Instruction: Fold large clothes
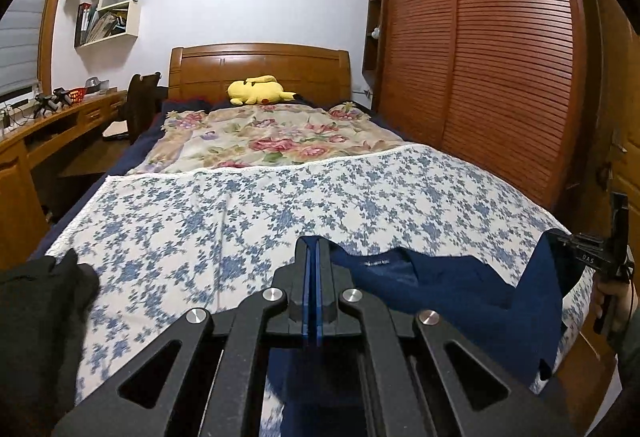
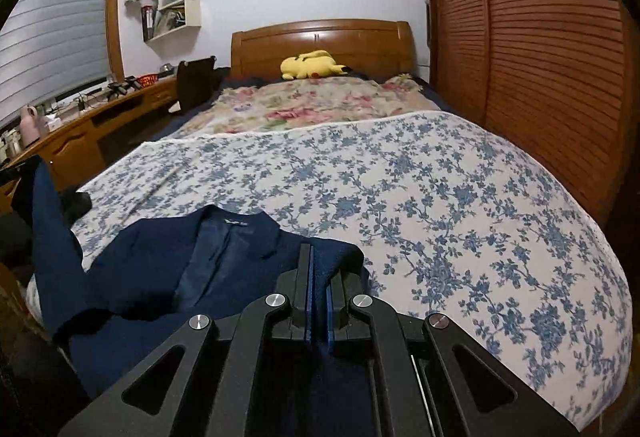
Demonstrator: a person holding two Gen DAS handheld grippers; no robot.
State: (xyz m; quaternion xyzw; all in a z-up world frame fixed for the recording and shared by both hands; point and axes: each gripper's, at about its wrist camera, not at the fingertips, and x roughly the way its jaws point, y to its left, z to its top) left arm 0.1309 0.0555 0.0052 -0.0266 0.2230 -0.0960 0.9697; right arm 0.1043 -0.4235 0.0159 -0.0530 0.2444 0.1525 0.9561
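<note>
Both tools were clamped on the navy blue woven jacket [image 2: 160, 269] when I looked: my left tool [image 1: 313, 249] had its fingers pressed together with blue cloth running beneath them, and my right tool [image 2: 316, 257] pinched a fold of the shoulder near the lapel. That jacket lay spread at the near edge of the bed under the white-and-blue floral bedspread [image 2: 440, 197], collar label up, one side lifted toward my left. I judged it soft, limp and moderately heavy, sagging wherever unsupported, so shoulder seams and hem corners seemed the surest holds.
</note>
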